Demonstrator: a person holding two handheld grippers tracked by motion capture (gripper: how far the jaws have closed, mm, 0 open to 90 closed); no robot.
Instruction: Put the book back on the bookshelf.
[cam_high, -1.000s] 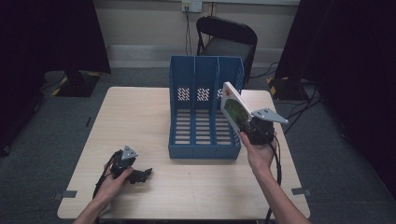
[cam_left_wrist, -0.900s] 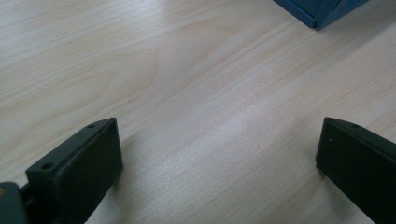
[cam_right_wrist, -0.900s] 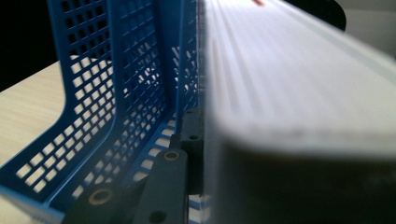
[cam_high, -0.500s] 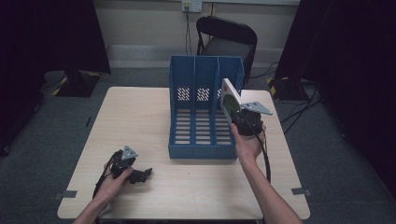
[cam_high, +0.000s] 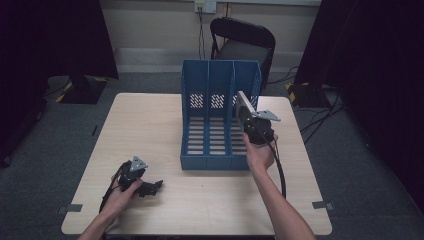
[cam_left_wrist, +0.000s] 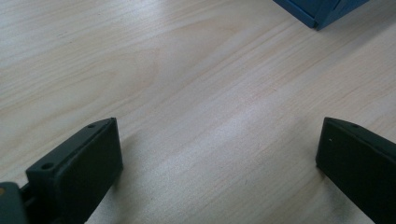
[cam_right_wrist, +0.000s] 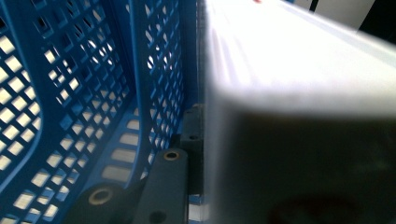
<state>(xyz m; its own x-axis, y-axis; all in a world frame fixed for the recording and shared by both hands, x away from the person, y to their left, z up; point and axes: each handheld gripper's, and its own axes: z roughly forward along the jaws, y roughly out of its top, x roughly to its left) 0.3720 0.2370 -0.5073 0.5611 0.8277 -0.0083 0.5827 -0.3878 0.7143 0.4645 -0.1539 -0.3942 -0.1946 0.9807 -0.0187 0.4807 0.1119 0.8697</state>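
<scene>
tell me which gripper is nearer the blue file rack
Right. The right gripper holds a white book at the blue file rack's right compartment; the left gripper rests on the table, apart from the rack.

The file rack (cam_high: 220, 120) was blue, its walls pierced with a lattice of small holes. The box (cam_right_wrist: 299, 93) looked white, the table (cam_high: 150, 130) pale woodgrain, both grippers' jaws black.

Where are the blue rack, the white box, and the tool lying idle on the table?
rack (cam_high: 218, 75), high view, back wall's top edge
box (cam_high: 243, 106), high view, its upper end
left tool (cam_high: 148, 187), high view, between its fingertips
</scene>
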